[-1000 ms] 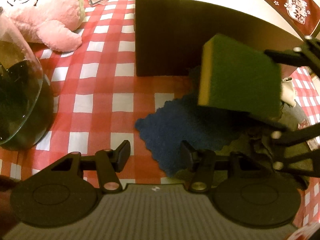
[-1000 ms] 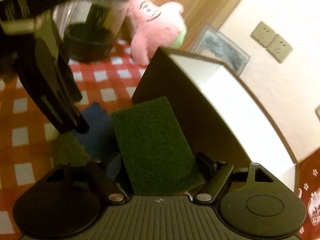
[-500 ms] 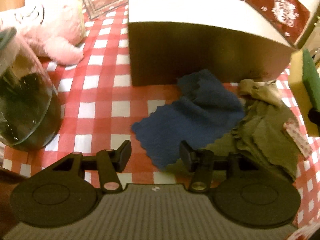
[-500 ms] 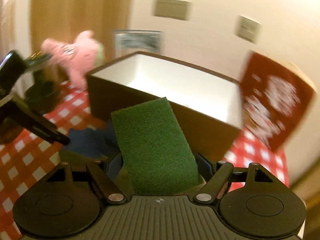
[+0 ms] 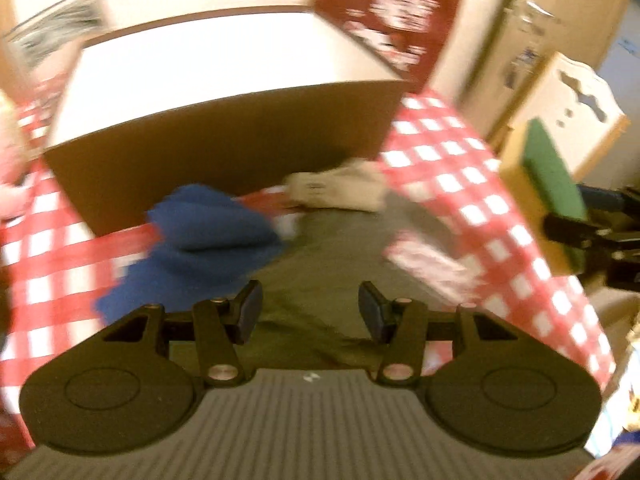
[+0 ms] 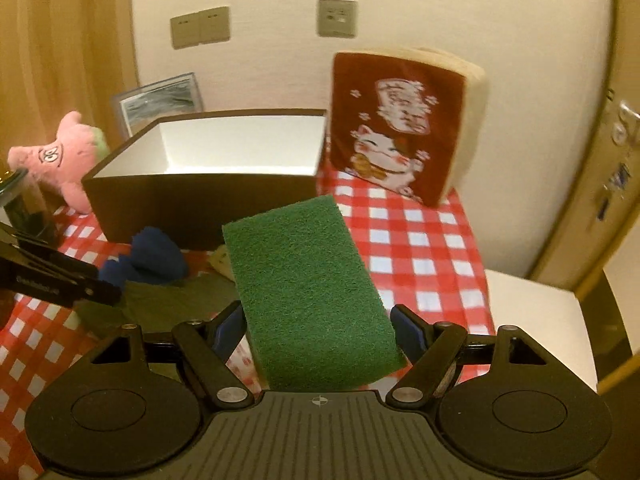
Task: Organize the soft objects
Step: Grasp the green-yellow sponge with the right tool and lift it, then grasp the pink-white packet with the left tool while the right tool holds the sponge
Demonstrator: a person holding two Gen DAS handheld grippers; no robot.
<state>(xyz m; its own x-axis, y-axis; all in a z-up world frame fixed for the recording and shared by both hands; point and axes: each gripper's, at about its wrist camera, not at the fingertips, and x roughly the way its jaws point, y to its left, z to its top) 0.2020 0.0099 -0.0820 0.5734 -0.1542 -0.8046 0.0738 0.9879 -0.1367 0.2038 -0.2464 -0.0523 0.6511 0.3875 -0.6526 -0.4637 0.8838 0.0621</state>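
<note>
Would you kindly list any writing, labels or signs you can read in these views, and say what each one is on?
None can be read with confidence.
Red cushion: a pale plaque with characters above the cat picture, too blurred to read.
Left tongs: small pale lettering on the arm, too small to read.
Pink plush toy: a dark printed mark, no legible text.
Small patterned packet: blurred, nothing legible.
</note>
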